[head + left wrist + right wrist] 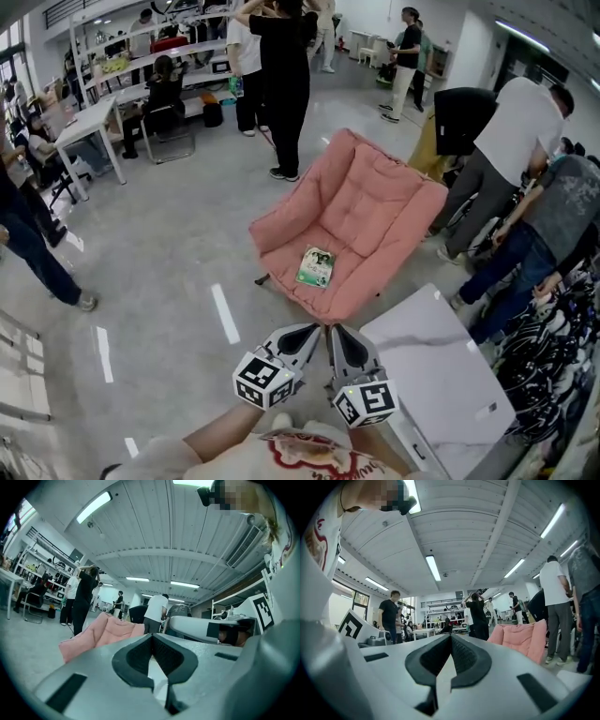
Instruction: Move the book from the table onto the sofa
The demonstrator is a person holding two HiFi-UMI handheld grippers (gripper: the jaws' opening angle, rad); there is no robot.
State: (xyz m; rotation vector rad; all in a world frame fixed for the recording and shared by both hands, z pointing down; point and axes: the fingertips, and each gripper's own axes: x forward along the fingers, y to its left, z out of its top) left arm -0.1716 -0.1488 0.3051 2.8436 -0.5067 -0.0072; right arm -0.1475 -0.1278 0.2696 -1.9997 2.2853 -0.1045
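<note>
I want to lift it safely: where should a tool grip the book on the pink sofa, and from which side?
Grip the book at its near short edge, over the open front of the sofa. It lies flat on the soft seat, backrest behind, so that edge is probably easiest to slip under.

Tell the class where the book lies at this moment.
In the head view, the book lies on the seat of the pink sofa, near its front edge, left of the white table.
</note>
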